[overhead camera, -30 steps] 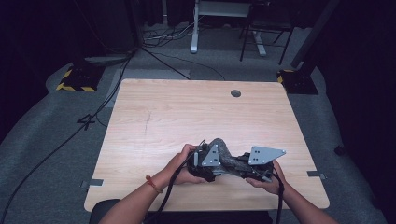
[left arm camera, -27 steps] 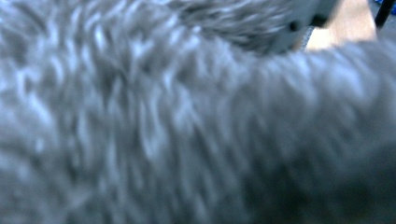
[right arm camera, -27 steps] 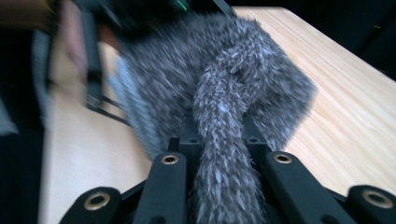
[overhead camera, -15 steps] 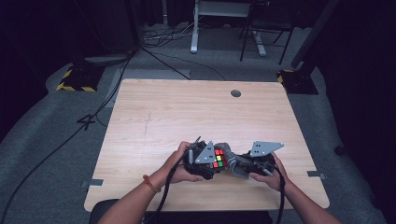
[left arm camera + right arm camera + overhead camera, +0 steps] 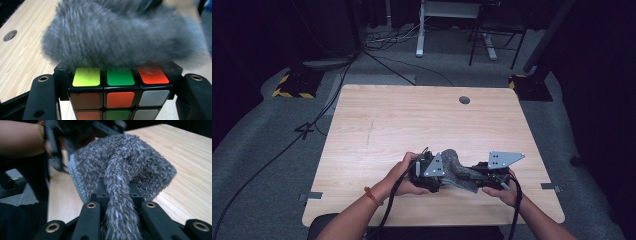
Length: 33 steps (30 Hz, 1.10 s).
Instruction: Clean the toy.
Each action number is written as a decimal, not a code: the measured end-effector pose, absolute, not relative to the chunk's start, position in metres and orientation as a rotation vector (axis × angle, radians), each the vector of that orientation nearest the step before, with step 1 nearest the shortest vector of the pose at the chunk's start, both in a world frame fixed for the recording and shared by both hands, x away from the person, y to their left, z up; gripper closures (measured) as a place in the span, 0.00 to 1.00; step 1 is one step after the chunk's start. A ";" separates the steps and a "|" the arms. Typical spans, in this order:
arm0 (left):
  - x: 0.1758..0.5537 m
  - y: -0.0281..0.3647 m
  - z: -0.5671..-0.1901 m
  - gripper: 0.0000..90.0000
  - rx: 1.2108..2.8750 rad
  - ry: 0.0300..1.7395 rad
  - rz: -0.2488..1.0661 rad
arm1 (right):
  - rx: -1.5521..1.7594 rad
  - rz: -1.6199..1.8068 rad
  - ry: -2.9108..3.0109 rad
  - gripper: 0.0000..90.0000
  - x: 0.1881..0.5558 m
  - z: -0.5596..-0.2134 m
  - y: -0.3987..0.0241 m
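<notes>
The wooden table (image 5: 377, 130) gives me plenty of room, so the risk sits between my hands near its front edge. My left gripper (image 5: 120, 100) is clamped on the Rubik's cube (image 5: 120, 92), jaws tight against its two sides, and my right gripper (image 5: 120, 220) is pinched shut on a fold of the fuzzy grey cloth (image 5: 120, 172), which lies draped over the cube's top. If I drag the cloth too hard, I judge its pile could catch a cube corner and twist a layer or pull the cube askew in my jaws, or the fold could slip free. The cloth hides the cube's far faces and is blurred close up; in the high view both jaw tips are buried under it.
</notes>
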<state>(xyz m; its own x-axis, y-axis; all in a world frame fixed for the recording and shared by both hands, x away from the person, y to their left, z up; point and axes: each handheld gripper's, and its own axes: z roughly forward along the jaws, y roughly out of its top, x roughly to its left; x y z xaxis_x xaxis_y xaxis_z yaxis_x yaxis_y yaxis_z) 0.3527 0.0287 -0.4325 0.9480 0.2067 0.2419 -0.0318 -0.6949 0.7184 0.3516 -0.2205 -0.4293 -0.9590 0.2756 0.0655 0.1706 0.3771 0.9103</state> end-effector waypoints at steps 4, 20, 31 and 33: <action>0.356 0.033 -0.431 0.37 2.293 0.139 0.381 | 0.395 1.584 2.511 0.86 0.352 -0.429 -0.215; 0.358 0.035 -0.426 0.36 2.219 0.124 0.305 | 0.439 1.455 2.599 0.87 0.355 -0.443 -0.213; 0.359 0.033 -0.433 0.37 2.306 0.134 0.374 | 0.385 1.510 2.548 0.87 0.349 -0.438 -0.211; 0.359 0.034 -0.432 0.37 2.289 0.137 0.365 | 0.387 1.465 2.540 0.87 0.348 -0.437 -0.210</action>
<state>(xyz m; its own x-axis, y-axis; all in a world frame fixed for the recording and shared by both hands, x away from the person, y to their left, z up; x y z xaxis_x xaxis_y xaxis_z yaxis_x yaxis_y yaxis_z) 0.3589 0.0336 -0.4321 0.9524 0.2131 0.2178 -0.0168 -0.6770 0.7358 0.3479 -0.2096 -0.4371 -0.9491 0.3136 -0.0283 0.1325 0.4794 0.8675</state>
